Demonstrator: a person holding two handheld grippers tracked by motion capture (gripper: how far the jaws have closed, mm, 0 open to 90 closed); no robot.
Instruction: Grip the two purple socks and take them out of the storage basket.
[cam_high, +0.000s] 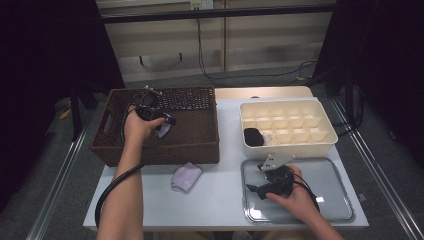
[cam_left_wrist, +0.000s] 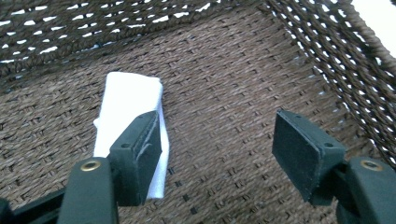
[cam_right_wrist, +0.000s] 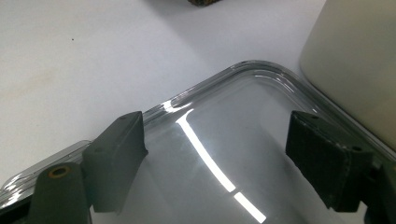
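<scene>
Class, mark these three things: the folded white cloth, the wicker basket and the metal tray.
folded white cloth (cam_left_wrist: 126, 100), left gripper view, its upper flat face.
wicker basket (cam_high: 192, 150), high view, its front wall.
metal tray (cam_high: 330, 177), high view, bare floor.

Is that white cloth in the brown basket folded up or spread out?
Folded. The white cloth lies as a narrow, thick rectangle on the basket floor.

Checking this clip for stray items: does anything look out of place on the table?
One pale folded cloth lies loose on the table in front of the wicker basket, while a white one lies inside the basket. Nothing looks spilled or damaged.
</scene>
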